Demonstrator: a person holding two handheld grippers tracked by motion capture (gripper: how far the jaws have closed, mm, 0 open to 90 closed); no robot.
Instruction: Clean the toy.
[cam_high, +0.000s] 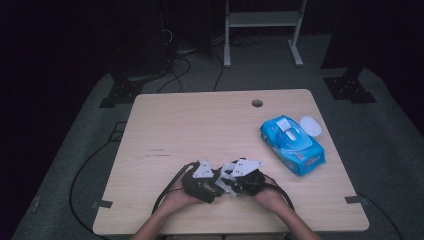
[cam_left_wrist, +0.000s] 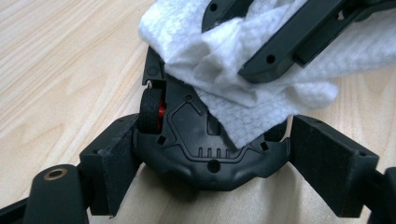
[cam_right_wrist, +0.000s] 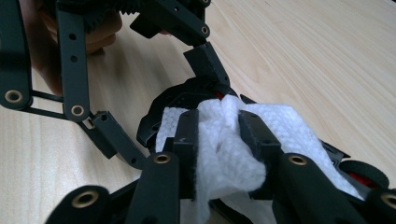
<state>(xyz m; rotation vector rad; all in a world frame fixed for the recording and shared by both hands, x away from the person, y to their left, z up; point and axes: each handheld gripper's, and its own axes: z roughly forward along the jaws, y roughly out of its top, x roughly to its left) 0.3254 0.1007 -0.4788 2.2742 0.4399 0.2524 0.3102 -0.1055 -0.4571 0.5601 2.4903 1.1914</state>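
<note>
A black toy car (cam_left_wrist: 210, 149) with red-hubbed wheels lies clamped by its sides between the jaws of my left gripper (cam_left_wrist: 212, 161), just above the table. My right gripper (cam_right_wrist: 220, 135) is shut on a bunched white wipe (cam_right_wrist: 224, 154) and holds it against the car (cam_right_wrist: 161, 105). In the left gripper view the wipe (cam_left_wrist: 243, 107) drapes over the car's upper part, with the right gripper's jaws pinching it from above. From the high view both grippers, left (cam_high: 210, 189) and right (cam_high: 231, 184), meet tip to tip near the table's front edge, the wipe (cam_high: 220, 184) between them.
A blue pack of wipes (cam_high: 292, 145) with its white lid (cam_high: 311, 125) flipped open lies at the right of the wooden table (cam_high: 200, 125). A cable hole (cam_high: 257, 103) sits near the far edge. Cables trail off the front left.
</note>
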